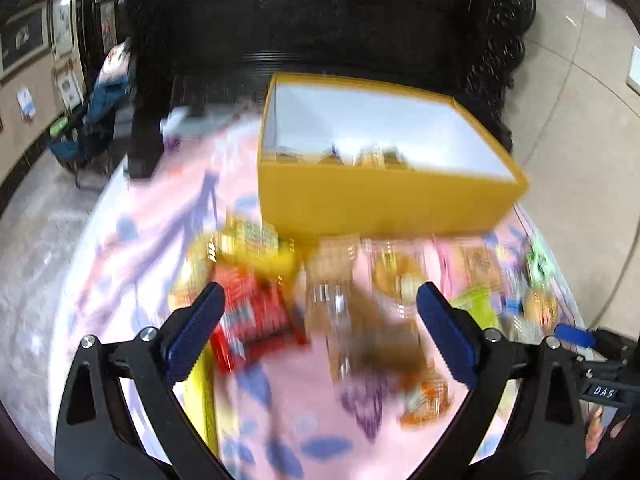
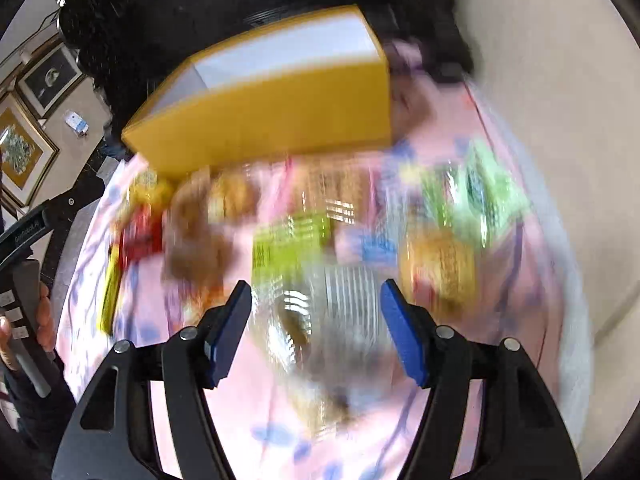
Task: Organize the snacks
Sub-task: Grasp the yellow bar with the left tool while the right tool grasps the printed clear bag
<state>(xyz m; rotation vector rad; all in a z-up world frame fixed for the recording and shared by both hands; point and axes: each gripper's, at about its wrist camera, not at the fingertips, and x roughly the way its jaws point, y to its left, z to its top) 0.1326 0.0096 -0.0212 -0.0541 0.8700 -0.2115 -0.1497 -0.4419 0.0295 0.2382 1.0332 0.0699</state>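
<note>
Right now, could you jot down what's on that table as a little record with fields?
surface: pink flowered cloth
container: yellow box, open-topped, a few items at its bottom
loose snacks: red packet, green packet, clear-wrapped pastries, all lying on the cloth in front of the box
left gripper: open, nothing held
right gripper: open, above a clear-wrapped snack
picture quality: blurred, labels unreadable

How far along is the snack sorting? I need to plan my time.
A few snacks already sit inside the yellow box. Both the left gripper and right gripper are open and empty. Many packets, like the red one, still lie on the pink cloth.
</note>
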